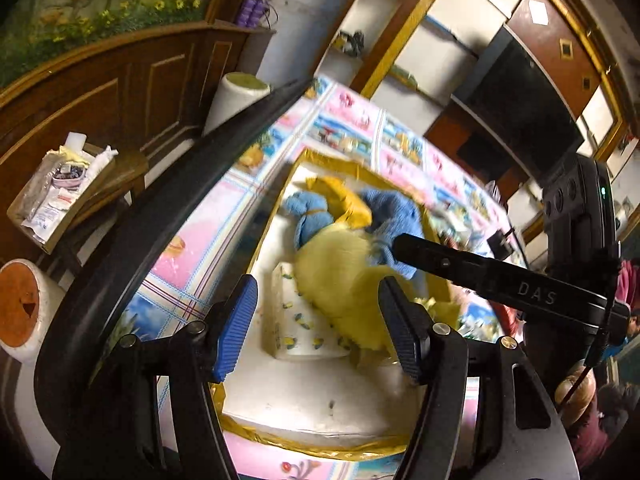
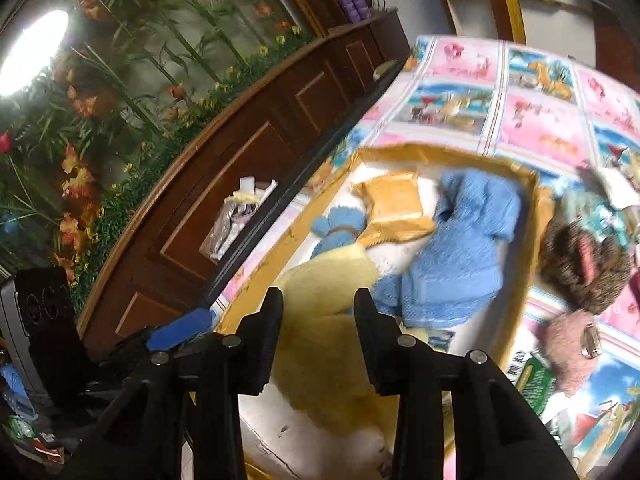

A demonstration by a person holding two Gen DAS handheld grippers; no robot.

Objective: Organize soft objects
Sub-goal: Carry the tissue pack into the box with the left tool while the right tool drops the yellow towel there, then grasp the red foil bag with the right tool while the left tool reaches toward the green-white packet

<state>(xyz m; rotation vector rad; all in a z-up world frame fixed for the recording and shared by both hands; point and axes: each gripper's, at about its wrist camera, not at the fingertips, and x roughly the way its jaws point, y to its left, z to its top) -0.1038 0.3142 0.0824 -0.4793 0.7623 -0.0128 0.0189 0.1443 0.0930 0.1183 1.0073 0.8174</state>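
Left wrist view: left gripper (image 1: 316, 326) – fingers spread, nothing pinched, over yellow fluffy cloth (image 1: 344, 276).
Right gripper (image 2: 318, 346): fingers apart, empty.
Yellow cloth: inside gold-rimmed box (image 2: 532, 216), beside blue knit (image 2: 456, 248).

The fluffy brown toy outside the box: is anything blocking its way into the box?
Only the box's gold side wall stands between the fluffy brown toy and the white inside. Just past that wall, the blue knitted sweater already fills that side.

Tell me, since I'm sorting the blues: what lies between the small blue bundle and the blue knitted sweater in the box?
A golden-yellow cushion lies between small blue bundle and blue knitted sweater, clearest in the right wrist view.
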